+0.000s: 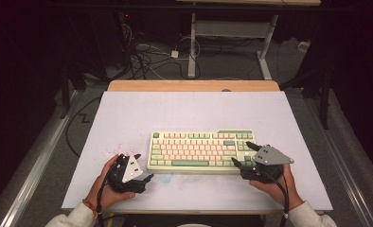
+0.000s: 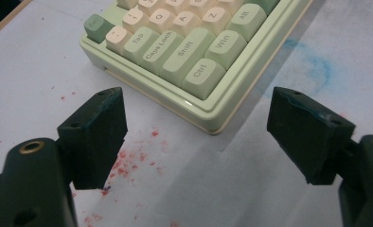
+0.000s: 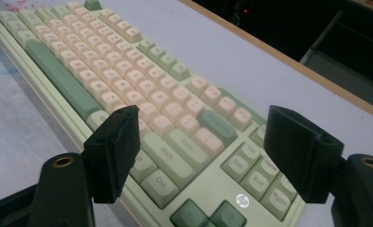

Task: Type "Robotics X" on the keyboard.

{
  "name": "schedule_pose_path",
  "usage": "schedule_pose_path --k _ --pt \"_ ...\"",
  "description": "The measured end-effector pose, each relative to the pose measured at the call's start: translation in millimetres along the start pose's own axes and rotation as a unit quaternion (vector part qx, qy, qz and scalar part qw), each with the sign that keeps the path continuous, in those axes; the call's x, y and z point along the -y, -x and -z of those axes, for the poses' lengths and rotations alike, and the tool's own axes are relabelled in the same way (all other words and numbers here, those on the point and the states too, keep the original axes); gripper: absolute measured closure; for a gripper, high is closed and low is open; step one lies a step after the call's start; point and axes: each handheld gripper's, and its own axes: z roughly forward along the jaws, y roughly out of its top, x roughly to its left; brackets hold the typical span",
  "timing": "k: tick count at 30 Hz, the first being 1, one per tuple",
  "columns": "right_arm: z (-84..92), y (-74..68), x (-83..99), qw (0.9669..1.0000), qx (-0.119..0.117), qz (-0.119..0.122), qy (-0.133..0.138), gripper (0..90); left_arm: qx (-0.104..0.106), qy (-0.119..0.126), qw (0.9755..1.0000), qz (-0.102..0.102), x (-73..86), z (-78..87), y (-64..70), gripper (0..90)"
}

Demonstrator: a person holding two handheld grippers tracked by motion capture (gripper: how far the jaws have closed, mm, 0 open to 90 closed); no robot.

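We saw the keyboard (image 2: 175, 52) cut off by the left gripper view's top edge; in the right gripper view its key legends blurred, mostly unreadable.

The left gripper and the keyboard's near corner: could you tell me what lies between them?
Only bare white table speckled with small red flecks; in the left gripper view, the open left gripper stands just short of the keyboard.

On the keyboard (image 2: 194, 71), left gripper view, the green keys read Tab, Caps Lock, Shift, Ctrl, Win and Alt; the cream keys beside them read Q, A and Z; in the right gripper view an HP logo (image 3: 242, 200) stands on the case above the arrow keys.
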Motion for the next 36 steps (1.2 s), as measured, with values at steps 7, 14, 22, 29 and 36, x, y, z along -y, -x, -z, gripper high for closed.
schedule_pose_path --k 7,14,22,29,36 --pt "6.3 0.6 9.9 1.0000 0.005 -0.007 -0.005 26.9 -0.004 0.004 0.9999 0.009 -0.3 1.1 -1.5 21.3" --pt "9.1 -2.7 18.0 0.9998 0.009 -0.005 -0.014 25.8 -0.004 0.018 0.9995 0.025 -0.6 5.1 -4.6 27.7" --pt "11.4 -6.3 23.6 0.9998 0.007 -0.004 -0.020 25.4 0.015 0.023 0.9990 0.036 -2.6 5.7 -7.7 46.0" --pt "11.9 -9.1 25.6 0.9997 0.004 -0.002 -0.023 25.3 0.043 0.022 0.9975 0.053 -5.2 4.7 -12.4 73.3" --pt "9.6 -11.3 26.4 0.9996 -0.001 0.002 -0.027 25.3 0.075 0.018 0.9955 0.055 -11.9 -1.1 -14.7 87.9"
